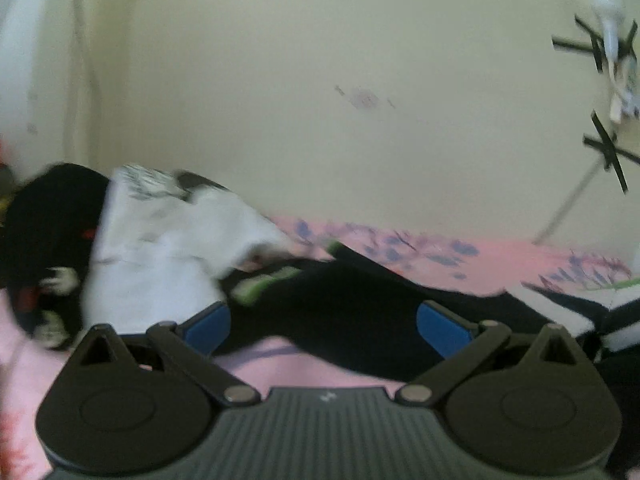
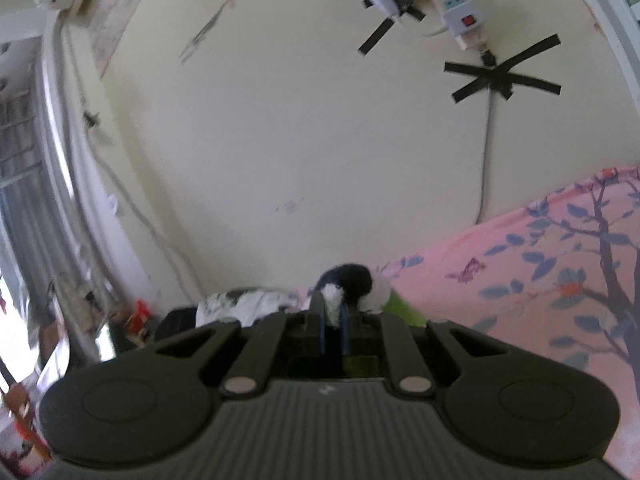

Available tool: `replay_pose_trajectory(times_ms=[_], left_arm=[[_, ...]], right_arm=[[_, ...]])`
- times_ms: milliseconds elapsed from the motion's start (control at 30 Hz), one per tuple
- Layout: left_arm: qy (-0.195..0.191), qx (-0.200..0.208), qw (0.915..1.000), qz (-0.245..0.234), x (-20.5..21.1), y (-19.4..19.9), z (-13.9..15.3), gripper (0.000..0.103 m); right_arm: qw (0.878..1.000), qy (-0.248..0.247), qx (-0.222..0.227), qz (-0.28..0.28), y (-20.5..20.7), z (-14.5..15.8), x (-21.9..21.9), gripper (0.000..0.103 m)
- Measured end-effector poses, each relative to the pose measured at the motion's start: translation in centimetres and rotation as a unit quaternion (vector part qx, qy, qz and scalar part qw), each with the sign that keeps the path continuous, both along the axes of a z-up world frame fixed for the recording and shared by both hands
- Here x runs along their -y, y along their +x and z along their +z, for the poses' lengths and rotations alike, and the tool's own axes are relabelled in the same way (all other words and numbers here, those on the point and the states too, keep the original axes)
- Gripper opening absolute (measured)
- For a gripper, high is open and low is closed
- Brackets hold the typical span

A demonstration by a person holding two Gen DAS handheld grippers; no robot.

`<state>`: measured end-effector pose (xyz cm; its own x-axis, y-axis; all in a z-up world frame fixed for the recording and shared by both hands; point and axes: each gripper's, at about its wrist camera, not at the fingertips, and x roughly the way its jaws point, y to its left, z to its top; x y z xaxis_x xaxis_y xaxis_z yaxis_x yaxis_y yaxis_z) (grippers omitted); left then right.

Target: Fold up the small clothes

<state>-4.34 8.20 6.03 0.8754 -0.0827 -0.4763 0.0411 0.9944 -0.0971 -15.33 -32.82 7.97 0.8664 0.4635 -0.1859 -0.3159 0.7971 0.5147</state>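
- Right claw [image 2: 331, 332] is clenched, blue pads nearly together, pinching a tuft of black-and-white cloth [image 2: 347, 280] that pokes up just past the tips. A bit of green shows beside it, so my guess is that this is an edge of the same dark garment.
- Left claw [image 1: 324, 320] is released, blue pads [image 1: 210, 322] spread wide, with nothing between them. It hovers low over the black garment [image 1: 340, 300].
- That garment sprawls across the pink floral bedsheet [image 1: 460, 256], with bright green trim [image 1: 256, 288] at one end. The picture is blurred, so which kind of garment it is I cannot tell.
- Beyond the left claw's far side sits a heap: a white printed garment [image 1: 160, 240] draped against another dark piece [image 1: 52, 216].
- Further out: the pale wall [image 1: 320, 80], and in the right view a power strip [image 2: 452, 0] taped up with black tape crosses [image 2: 504, 78].
- Handling, as I judge it: light, limp knit with no stiffness, so it will sag and bunch from a single pinch.
- Best hold looks like a second edge or corner, well apart from the right claw's pinch, so the cloth can be stretched flat before folding.
- Risk: grabbing two layers at once, or snagging the bedsheet beneath.
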Motion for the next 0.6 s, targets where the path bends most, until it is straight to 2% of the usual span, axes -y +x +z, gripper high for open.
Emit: replay_pose_trajectory(times_ms=[67, 133, 200, 233, 267, 300, 333, 367, 400, 467, 600], left_arm=[[-0.023, -0.034, 0.9987, -0.028, 0.9, 2.0, -0.6, 0.103], [-0.072, -0.085, 0.992, -0.059, 1.3, 4.0, -1.5, 0.103], [-0.158, -0.128, 0.9733, -0.107, 1.4, 5.7, -2.6, 0.099], [-0.185, -0.138, 0.9658, -0.118, 1.6, 6.2, -3.0, 0.096], [-0.198, -0.147, 0.9611, -0.125, 2.1, 6.6, -3.3, 0.086], [-0.196, -0.154, 0.9599, -0.127, 2.8, 6.8, -3.5, 0.06], [-0.19, -0.159, 0.9602, -0.13, 3.4, 6.8, -3.7, 0.043], [-0.179, -0.166, 0.9613, -0.129, 4.1, 6.9, -4.0, 0.02], [-0.169, -0.169, 0.9631, -0.124, 4.6, 7.0, -4.2, 0.009], [-0.165, -0.165, 0.9649, -0.12, 4.3, 6.8, -4.4, 0.007], [-0.189, -0.148, 0.9632, -0.121, 2.4, 5.8, -3.8, 0.005]], right_arm=[[1.0, -0.01, -0.006, 0.021, -1.3, -1.0, 0.0, 0.007], [0.998, -0.023, -0.015, 0.049, -2.2, -2.0, -0.2, 0.008], [0.996, -0.048, -0.023, 0.068, -3.0, -2.6, -0.6, 0.013], [0.995, -0.058, -0.023, 0.073, -3.4, -2.8, -0.7, 0.016], [0.995, -0.063, -0.023, 0.074, -3.7, -2.9, -0.6, 0.028], [0.996, -0.061, -0.024, 0.068, -3.9, -2.8, -0.1, 0.041], [0.997, -0.056, -0.025, 0.055, -4.0, -2.9, 0.5, 0.051], [0.998, -0.046, -0.023, 0.043, -4.1, -2.8, 1.3, 0.06], [0.999, -0.036, -0.019, 0.03, -4.3, -2.7, 2.1, 0.06], [1.0, -0.021, -0.017, 0.007, -4.1, -2.6, 3.4, 0.06], [1.0, -0.011, -0.015, -0.02, -2.8, -2.4, 4.1, 0.065]])
